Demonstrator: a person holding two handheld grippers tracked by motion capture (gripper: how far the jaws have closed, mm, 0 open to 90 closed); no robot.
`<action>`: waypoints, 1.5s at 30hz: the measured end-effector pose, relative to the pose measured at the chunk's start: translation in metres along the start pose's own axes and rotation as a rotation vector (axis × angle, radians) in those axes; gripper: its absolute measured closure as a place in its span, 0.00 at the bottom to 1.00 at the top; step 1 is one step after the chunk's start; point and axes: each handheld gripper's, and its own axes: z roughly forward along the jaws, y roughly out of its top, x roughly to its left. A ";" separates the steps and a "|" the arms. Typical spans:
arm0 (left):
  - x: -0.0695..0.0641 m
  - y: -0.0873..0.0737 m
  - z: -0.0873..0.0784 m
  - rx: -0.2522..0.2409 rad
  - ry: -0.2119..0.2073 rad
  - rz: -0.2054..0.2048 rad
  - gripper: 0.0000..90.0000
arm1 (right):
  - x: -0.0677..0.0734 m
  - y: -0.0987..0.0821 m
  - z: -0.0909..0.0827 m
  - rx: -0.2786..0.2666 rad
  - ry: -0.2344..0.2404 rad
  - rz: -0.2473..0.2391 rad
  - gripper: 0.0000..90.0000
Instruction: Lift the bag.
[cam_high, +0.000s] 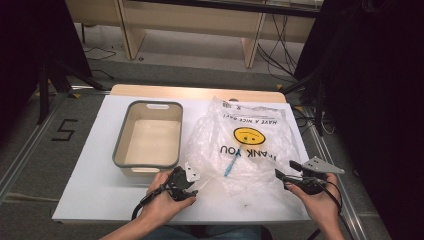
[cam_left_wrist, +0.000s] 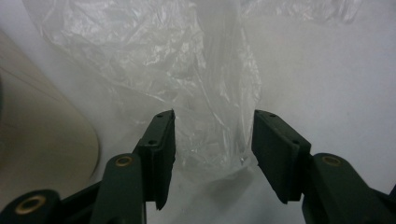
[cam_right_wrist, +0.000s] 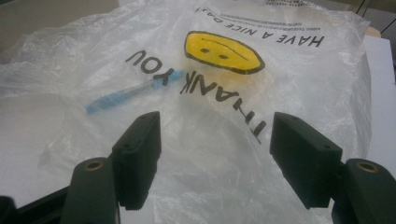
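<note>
White worktop (cam_high: 90, 190) carries a clear, crinkled plastic bag (cam_high: 245, 145) printed with a yellow smiley and black lettering; a blue toothbrush (cam_high: 231, 164) lies inside it. Just left of the bag stands a rectangular cream bin (cam_high: 148, 140) with a grey rim. The left gripper (cam_left_wrist: 212, 133) has its black jaws partly open around a bunched corner of the film, the pads not pressing it. The right gripper (cam_right_wrist: 215, 140) holds its jaws wide apart over the bag's near edge, gripping nothing
</note>
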 end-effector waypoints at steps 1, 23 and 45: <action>0.000 -0.001 0.001 0.002 -0.002 -0.004 0.56 | 0.000 0.000 -0.001 0.001 -0.002 0.000 0.39; 0.009 -0.003 0.010 0.062 -0.065 -0.066 0.90 | 0.014 -0.027 -0.026 0.227 0.100 -0.089 0.41; 0.009 -0.001 0.011 0.068 -0.077 -0.002 0.97 | 0.001 -0.051 -0.010 0.449 0.113 -0.135 0.58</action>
